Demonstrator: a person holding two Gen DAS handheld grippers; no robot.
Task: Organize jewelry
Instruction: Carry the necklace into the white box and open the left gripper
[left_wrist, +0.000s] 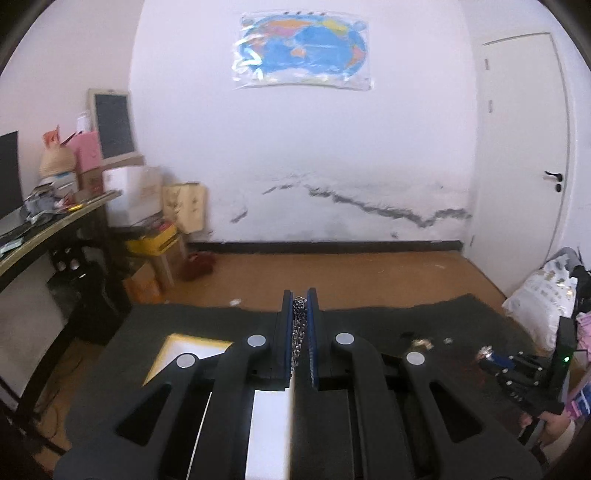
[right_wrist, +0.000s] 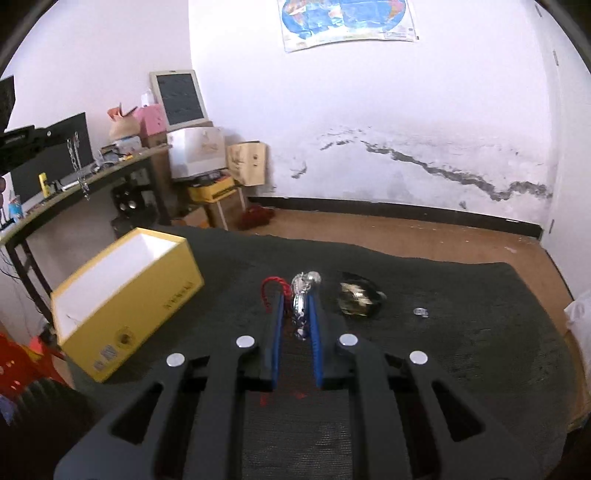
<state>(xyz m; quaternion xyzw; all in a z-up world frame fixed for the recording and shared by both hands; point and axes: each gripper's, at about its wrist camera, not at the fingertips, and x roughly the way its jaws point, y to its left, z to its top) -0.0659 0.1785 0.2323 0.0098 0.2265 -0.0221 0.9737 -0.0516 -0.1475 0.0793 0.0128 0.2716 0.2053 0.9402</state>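
My left gripper (left_wrist: 300, 299) is shut on a silver chain (left_wrist: 298, 332) that hangs down between the blue pads, above the open yellow box with a white inside (left_wrist: 184, 349). In the right wrist view the left gripper (right_wrist: 22, 142) shows at far left with the chain (right_wrist: 79, 166) dangling, and the yellow box (right_wrist: 125, 295) stands on the dark mat. My right gripper (right_wrist: 298, 295) is shut on a shiny silver jewelry piece (right_wrist: 303, 291) just above the mat. A red cord bracelet (right_wrist: 271, 288) lies by its left finger. A dark and gold piece (right_wrist: 356, 299) lies to the right.
A small clear bead (right_wrist: 420, 312) lies on the dark mat (right_wrist: 461, 332) further right. A cluttered desk (right_wrist: 74, 184) stands to the left, boxes (right_wrist: 195, 151) against the wall behind. The brown floor (right_wrist: 406, 236) is beyond the mat's far edge.
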